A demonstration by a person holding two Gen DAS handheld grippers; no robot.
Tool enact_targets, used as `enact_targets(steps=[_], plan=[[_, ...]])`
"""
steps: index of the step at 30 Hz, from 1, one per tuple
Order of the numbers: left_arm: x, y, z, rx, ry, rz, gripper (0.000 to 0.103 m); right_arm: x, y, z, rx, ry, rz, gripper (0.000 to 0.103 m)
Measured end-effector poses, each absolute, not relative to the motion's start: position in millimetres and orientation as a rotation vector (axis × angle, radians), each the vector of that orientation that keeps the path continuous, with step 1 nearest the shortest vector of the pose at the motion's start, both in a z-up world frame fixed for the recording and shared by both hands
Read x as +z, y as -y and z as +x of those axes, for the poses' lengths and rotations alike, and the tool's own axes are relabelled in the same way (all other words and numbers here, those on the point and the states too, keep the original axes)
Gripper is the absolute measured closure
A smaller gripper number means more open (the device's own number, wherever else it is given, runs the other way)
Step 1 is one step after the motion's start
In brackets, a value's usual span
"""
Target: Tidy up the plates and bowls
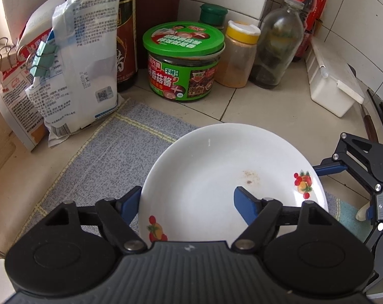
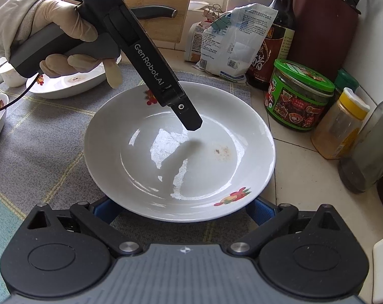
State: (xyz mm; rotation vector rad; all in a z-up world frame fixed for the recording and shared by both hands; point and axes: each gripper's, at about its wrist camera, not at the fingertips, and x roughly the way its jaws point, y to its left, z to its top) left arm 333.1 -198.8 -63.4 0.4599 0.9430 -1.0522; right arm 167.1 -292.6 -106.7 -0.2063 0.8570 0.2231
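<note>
The left gripper (image 1: 187,201) stands spread astride the near rim of the plate (image 1: 216,167) on the mat (image 1: 102,152), the right gripper (image 2: 177,209) seemingly spread under its far side, so a careless lift could tip it toward the jars (image 1: 182,63)

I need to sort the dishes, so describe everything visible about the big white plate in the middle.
The plate is round, white, glossy, ceramic-looking, shallow with a sloped rim. Fruit decals mark the rim on opposite sides. A small brownish stain sits in its well. It lies upright on the grey mat, its right edge over the tiled counter. The left hand-held gripper straddles its rim, open, one finger over the inside. The right hand-held gripper's fingers flank its near edge.
</note>
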Motion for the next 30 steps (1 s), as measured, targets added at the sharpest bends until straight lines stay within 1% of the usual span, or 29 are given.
enact_targets(steps=[9,14,17,23,30], plan=[[-30.0,178.0,301.0,-1.019,-0.83,0.48,0.018,-91.9,289.4,141.8,0.165,-0.818,-0.189,0.0],[-9.2,161.2,274.2,-0.999,-0.795,0.439,0.018,-86.8,289.9,116.9,0.099,-0.755,-0.09,0.0],[2.3,147.8,255.5,-0.964,-0.781,0.411,0.017,-89.3,287.5,104.0,0.093,-0.756,-0.034,0.0],[19.0,118.1,202.6,-0.893,-0.749,0.363,0.017,-83.8,275.1,76.4,0.161,-0.753,-0.061,0.0],[16.6,83.3,126.1,-0.79,-0.705,0.33,0.017,-70.7,264.3,48.7,0.238,-0.724,-0.054,0.0]])
